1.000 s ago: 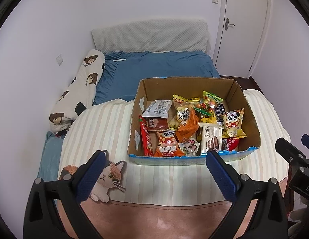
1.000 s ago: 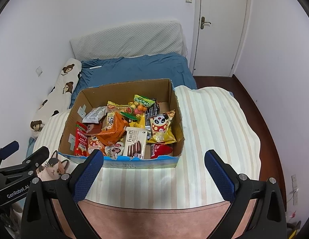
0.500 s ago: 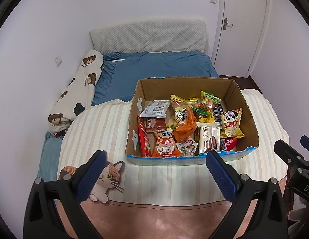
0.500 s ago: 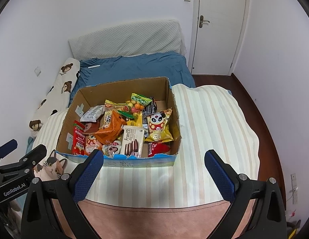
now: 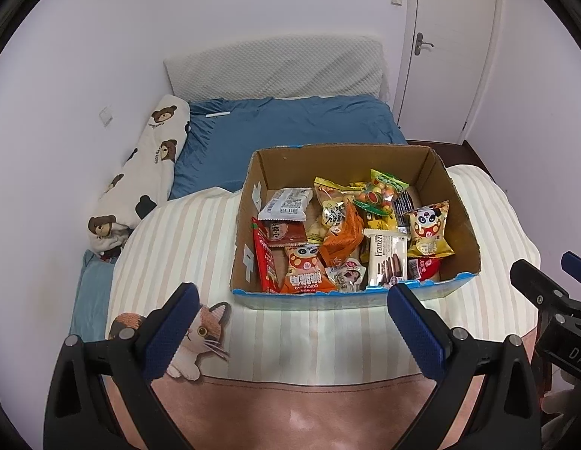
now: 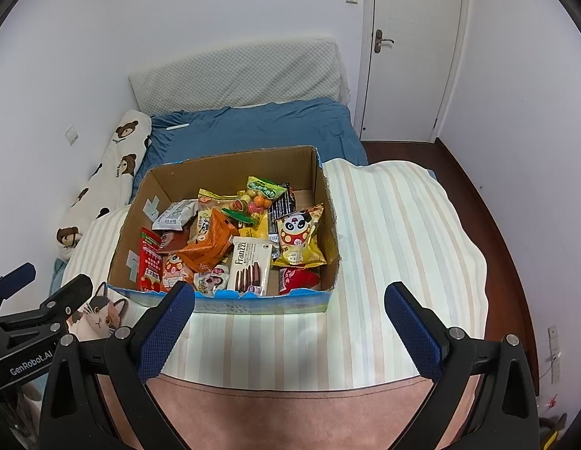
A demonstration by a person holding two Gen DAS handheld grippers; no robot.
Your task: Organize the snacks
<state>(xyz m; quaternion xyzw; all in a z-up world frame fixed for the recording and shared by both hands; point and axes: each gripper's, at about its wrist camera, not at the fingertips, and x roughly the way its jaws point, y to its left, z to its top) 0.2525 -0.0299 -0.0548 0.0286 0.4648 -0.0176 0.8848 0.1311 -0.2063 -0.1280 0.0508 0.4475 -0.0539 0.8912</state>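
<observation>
A cardboard box with a blue front edge sits on a striped blanket. Inside lie several snack packets: a white Franzzi wafer pack, a yellow panda bag, an orange bag, a red packet, a white packet. My left gripper hangs open short of the box, holding nothing. My right gripper is open too, in front of the box's right half.
Beyond the box are a blue sheet, a grey headboard cushion and a bear-print pillow at the left wall. A cat picture lies on the blanket's near left. A closed door and wooden floor are on the right.
Both grippers have drawn back slightly, so the box sits a little farther and more leftward in each view. Jaws stay open; nothing was picked up.
</observation>
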